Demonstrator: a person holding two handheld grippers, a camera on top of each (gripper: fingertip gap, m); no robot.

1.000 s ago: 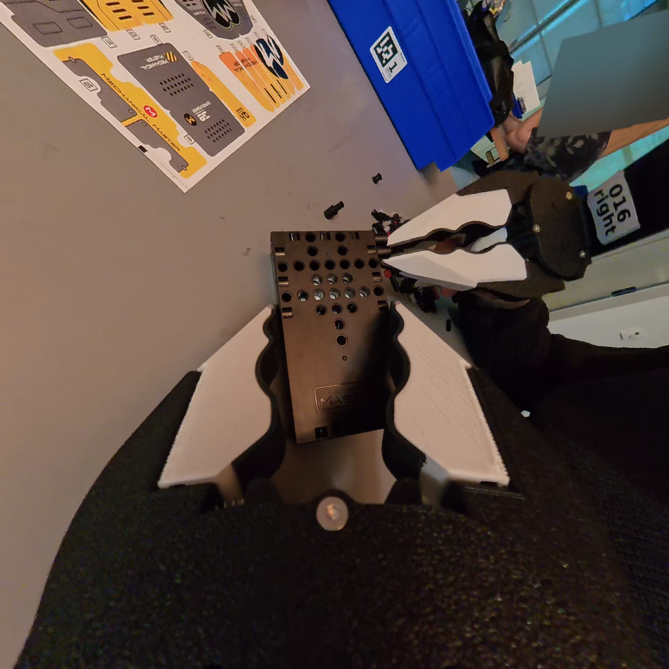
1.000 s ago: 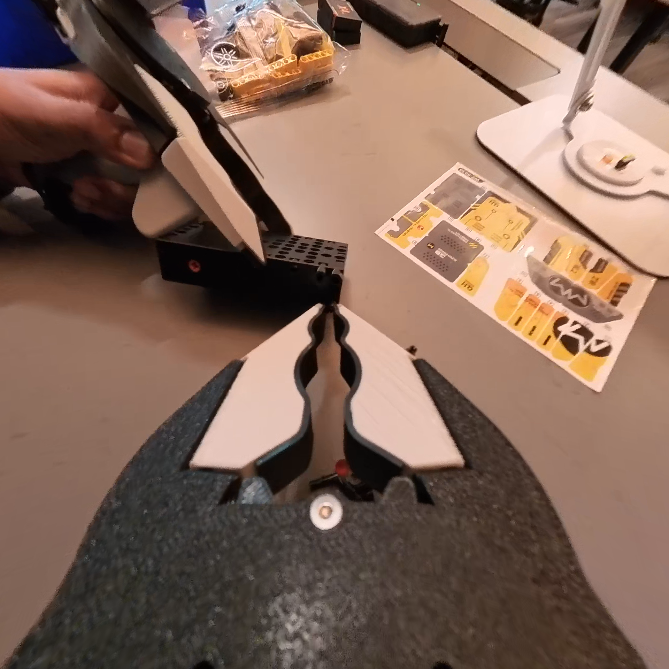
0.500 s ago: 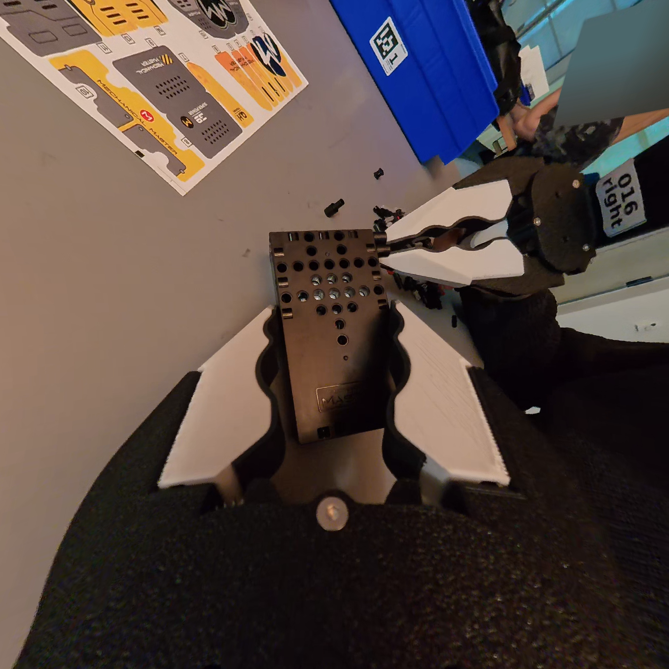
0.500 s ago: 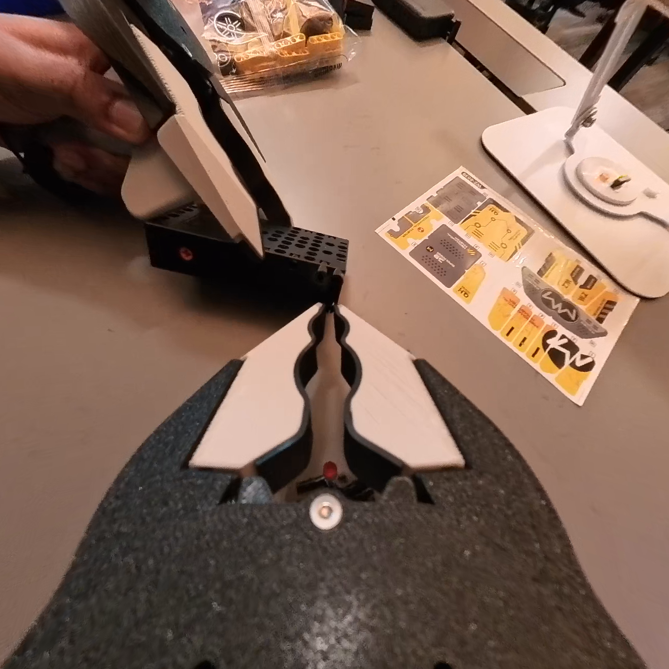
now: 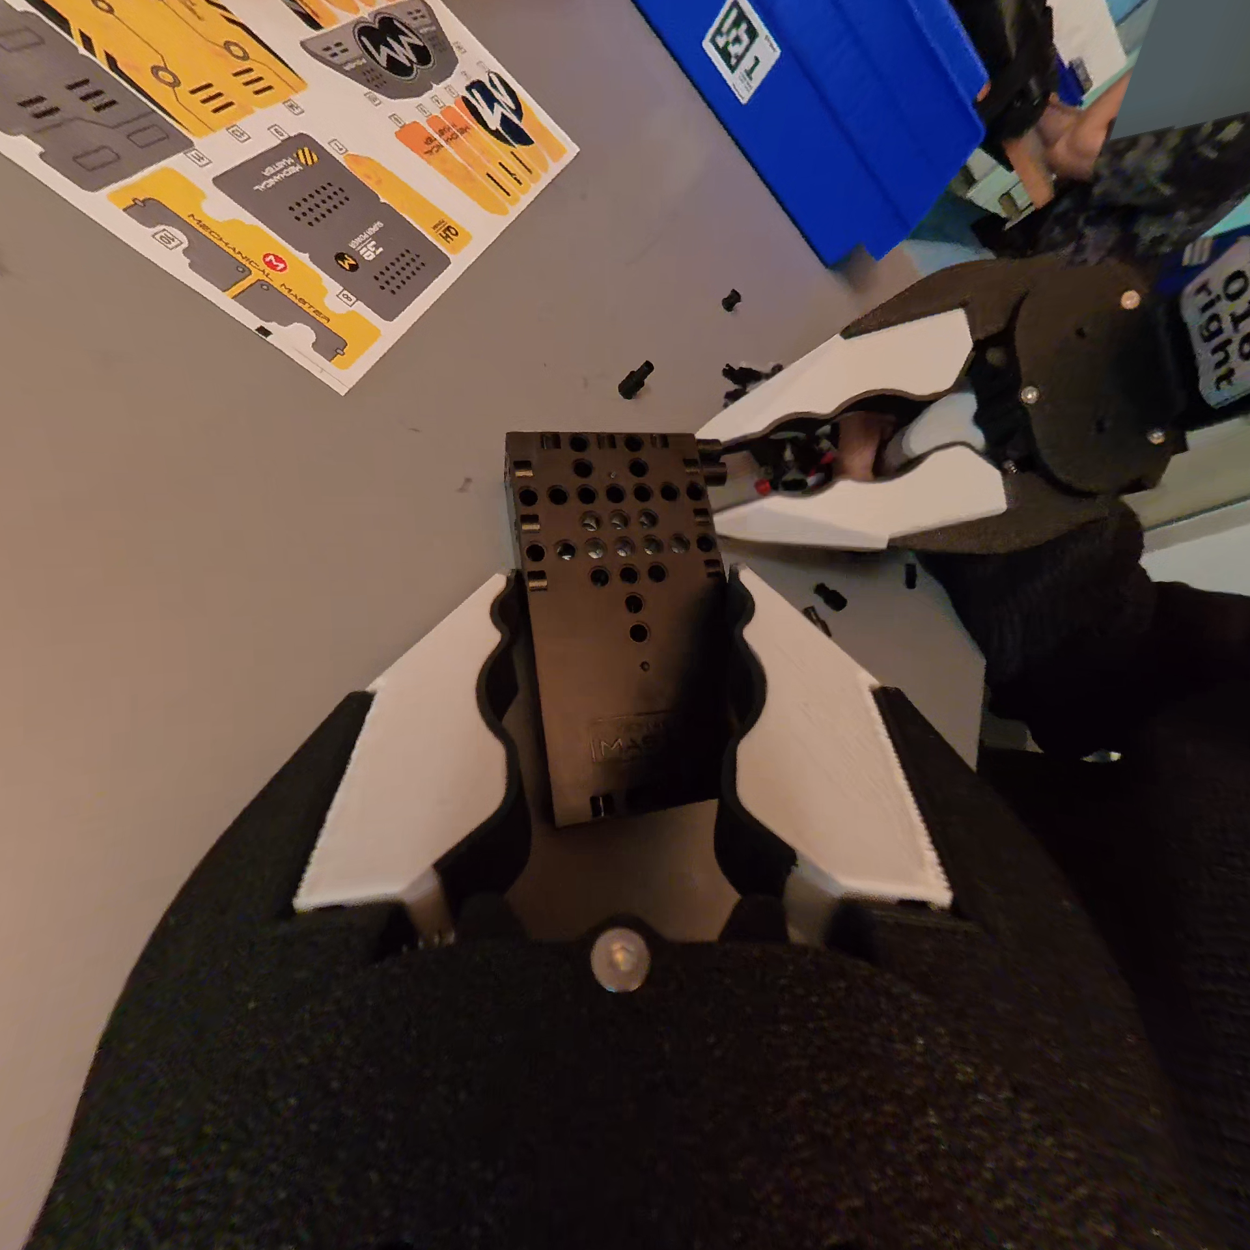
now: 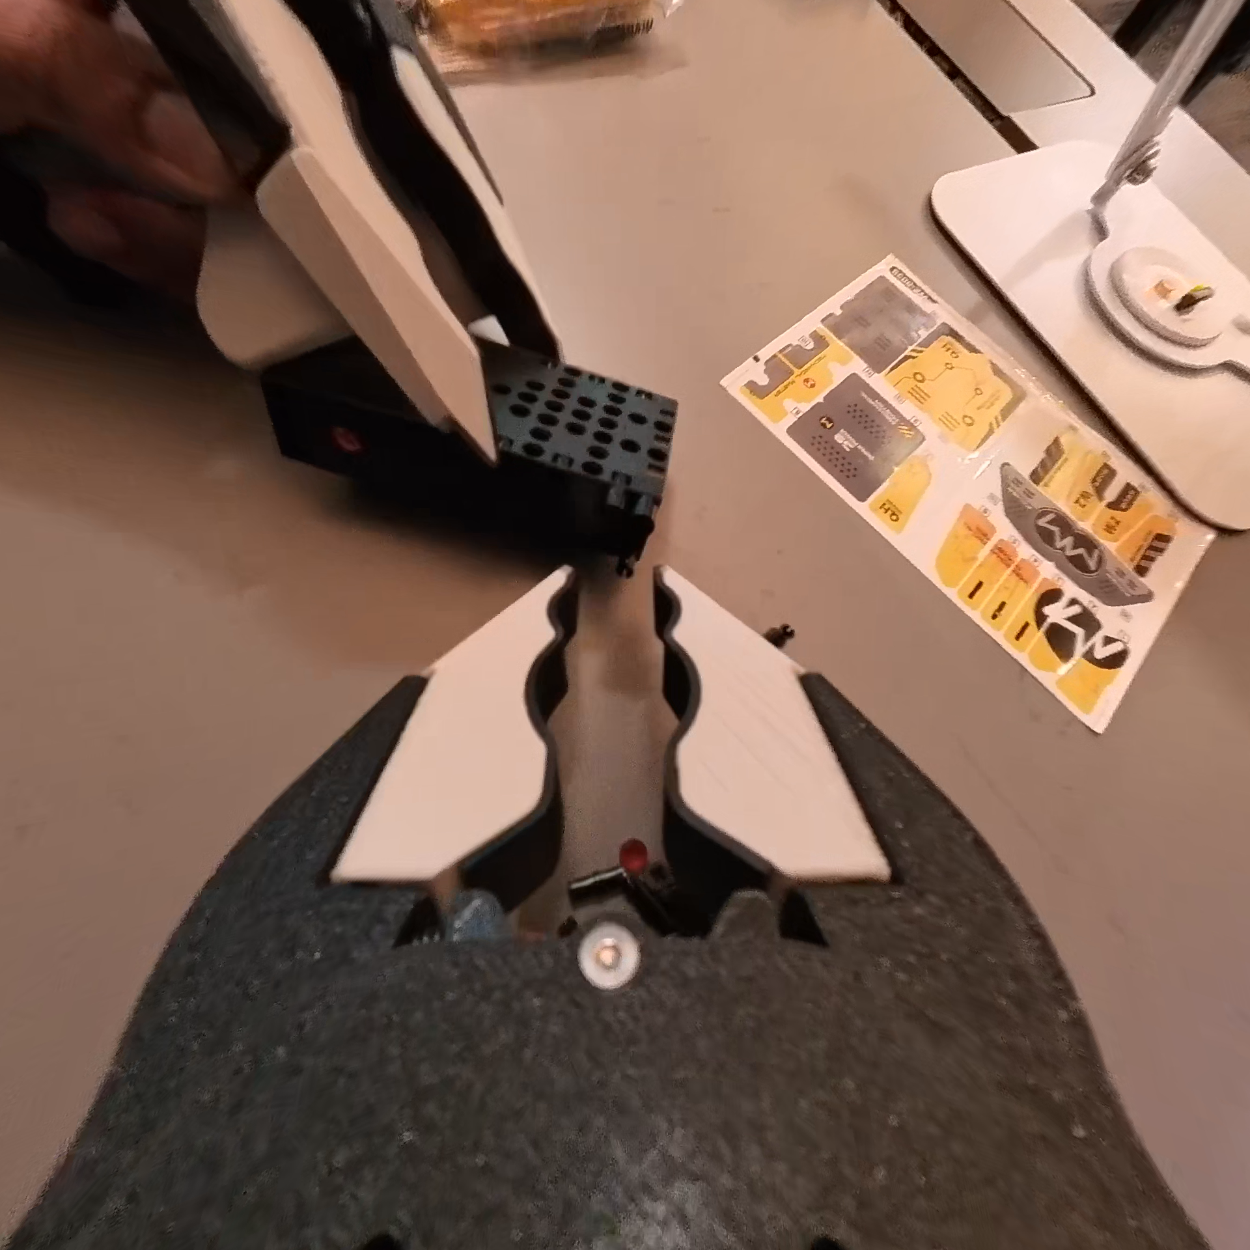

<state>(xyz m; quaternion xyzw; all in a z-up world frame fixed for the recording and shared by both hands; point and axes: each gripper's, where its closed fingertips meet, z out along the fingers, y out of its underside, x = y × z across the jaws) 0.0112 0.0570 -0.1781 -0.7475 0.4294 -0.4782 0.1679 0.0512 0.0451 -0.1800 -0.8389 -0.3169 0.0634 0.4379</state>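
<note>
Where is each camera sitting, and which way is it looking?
Left wrist view: sits on the left gripper, looking along its fingers, down at the grey table; its fingers clamp the black block with holes.
Right wrist view: sits on the right gripper, looking forward low across the table toward the block's corner pin; its open fingers show, and a hand holds the left gripper.
Both views share: the block, the yellow sticker sheet, and each other's gripper.
</note>
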